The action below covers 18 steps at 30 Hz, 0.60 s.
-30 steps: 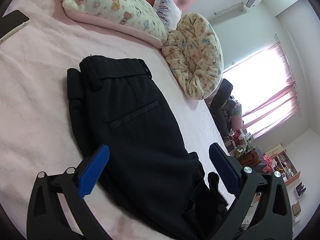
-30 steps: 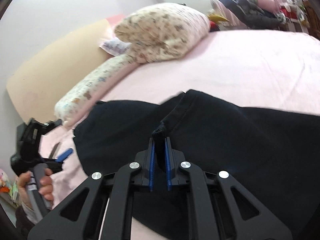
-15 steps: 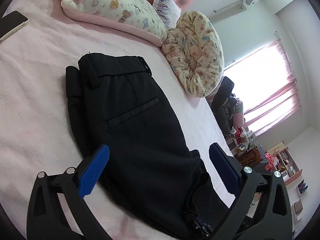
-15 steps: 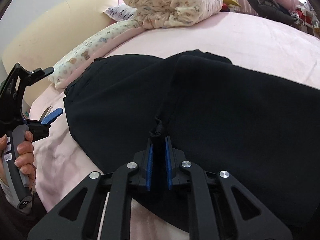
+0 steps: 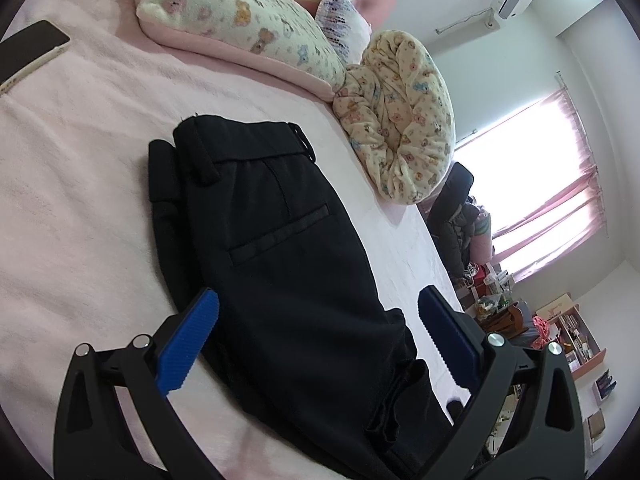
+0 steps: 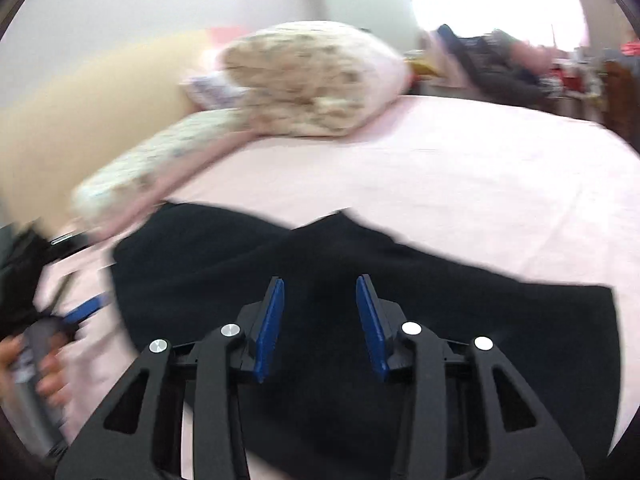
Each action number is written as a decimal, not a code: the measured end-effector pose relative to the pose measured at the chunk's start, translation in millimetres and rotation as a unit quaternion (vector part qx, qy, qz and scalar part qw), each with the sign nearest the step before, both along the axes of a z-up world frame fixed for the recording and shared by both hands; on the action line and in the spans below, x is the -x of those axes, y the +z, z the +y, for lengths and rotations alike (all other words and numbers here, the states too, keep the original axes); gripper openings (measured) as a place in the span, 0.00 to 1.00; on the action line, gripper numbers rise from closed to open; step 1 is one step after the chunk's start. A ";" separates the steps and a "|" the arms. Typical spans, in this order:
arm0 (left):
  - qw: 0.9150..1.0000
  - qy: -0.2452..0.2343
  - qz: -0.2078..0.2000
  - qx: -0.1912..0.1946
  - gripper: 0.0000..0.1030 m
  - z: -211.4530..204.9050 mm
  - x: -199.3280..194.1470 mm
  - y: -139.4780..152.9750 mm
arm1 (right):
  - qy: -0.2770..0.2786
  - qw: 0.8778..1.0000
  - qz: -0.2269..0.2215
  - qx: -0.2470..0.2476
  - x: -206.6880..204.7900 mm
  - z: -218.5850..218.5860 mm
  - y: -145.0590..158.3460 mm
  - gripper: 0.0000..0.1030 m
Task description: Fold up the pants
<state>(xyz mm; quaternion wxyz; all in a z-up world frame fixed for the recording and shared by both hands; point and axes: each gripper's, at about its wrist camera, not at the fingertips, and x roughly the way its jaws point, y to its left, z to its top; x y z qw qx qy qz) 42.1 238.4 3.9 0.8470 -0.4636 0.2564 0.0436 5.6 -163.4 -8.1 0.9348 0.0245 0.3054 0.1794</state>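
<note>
The pants [image 5: 280, 264] are laid lengthwise ahead of the left gripper [image 5: 320, 336]; the right gripper [image 6: 320, 320] is nearer. Both are held apart, empty.

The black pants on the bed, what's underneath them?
The black folded pants lie on the pink fleece bedspread, which shows all around them. Whatever sits directly beneath the fabric is covered. A lower layer of the pants pokes out at the waistband.

Left tool [image 5: 318, 336] spread wide, gripping nothing. Right tool [image 6: 320, 312] parted, fingers apart, nothing between.
</note>
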 end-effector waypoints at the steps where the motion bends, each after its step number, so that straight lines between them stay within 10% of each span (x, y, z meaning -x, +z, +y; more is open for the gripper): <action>1: 1.000 0.002 0.001 -0.001 0.97 1.0 0.4 -0.2 | -0.011 1.000 0.001 0.008 -9.2 -0.1 -1.2 0.40; 8: 1.000 0.003 0.009 -0.009 0.97 5.1 -2.6 -0.7 | -0.027 0.987 0.094 0.125 -66.7 38.9 -55.9 0.40; 18: 1.000 0.020 0.012 -0.008 0.98 15.0 0.1 1.4 | 0.040 0.995 0.082 0.040 -20.6 8.9 -23.1 0.40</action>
